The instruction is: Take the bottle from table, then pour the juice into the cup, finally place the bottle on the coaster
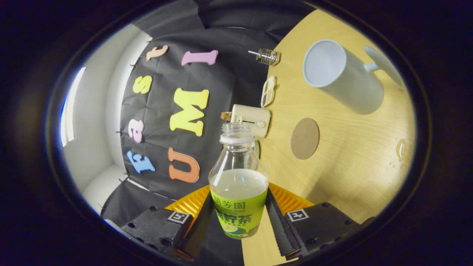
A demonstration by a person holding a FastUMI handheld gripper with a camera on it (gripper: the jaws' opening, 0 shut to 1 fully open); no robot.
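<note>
The uncapped juice bottle [238,192] is clamped at its label between both fingers of the gripper [239,221]. Beyond it, the round coaster [305,138] and the mug [342,75] are seen on the worktop [354,155].

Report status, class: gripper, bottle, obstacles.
Hand-held gripper shut on bottle, uncapped, juice inside, tilted. Cup and coaster beyond the fingers on the table. Path between unobstructed.

Tongs-mounted fisheye, seemingly rolled sideways, close over table [354,147].
</note>
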